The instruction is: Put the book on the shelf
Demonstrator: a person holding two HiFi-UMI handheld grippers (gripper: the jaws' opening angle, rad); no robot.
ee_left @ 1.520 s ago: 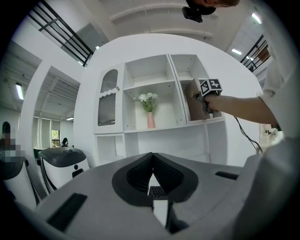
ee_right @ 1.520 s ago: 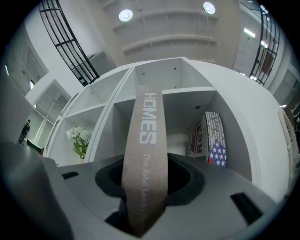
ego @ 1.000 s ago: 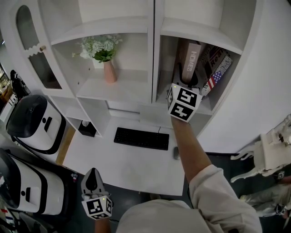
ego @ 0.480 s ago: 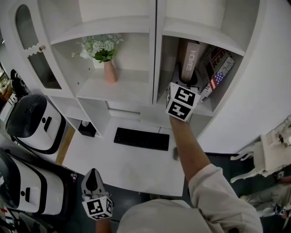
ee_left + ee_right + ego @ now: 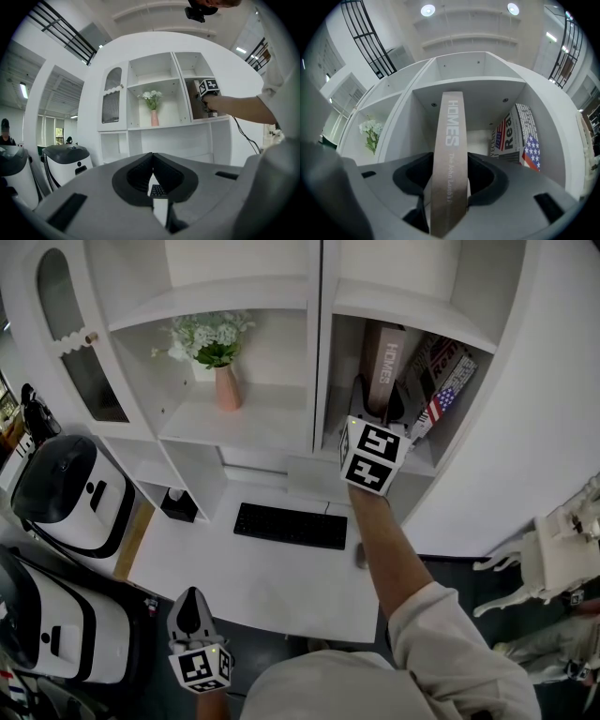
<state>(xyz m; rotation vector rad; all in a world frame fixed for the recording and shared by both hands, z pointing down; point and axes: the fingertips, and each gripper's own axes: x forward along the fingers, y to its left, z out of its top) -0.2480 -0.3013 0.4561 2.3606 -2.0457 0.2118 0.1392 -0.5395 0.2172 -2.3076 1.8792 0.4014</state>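
Observation:
The brown book (image 5: pixel 384 367) with "HOMES" on its spine stands upright in the right shelf compartment (image 5: pixel 420 465). In the right gripper view its spine (image 5: pixel 450 150) runs up between the jaws. My right gripper (image 5: pixel 382 411) reaches into that compartment. Its jaws have just been opening and now stand wide, with the book between them but not squeezed. A flag-covered book (image 5: pixel 448 381) leans against the compartment's right wall, also seen as the flag-covered book (image 5: pixel 520 136). My left gripper (image 5: pixel 190 596) hangs low by the desk's front edge, its tips (image 5: pixel 153 157) meeting on nothing.
A pink vase of white flowers (image 5: pixel 223 381) stands in the left compartment. A black keyboard (image 5: pixel 291 526) and a mouse (image 5: pixel 361 556) lie on the white desk. White machines (image 5: pixel 66 488) stand at the left, a white chair (image 5: pixel 562 549) at the right.
The right gripper's jaws have spread apart around the book, and the hand has edged slightly left. The book stays standing in the compartment. The left gripper has not moved.

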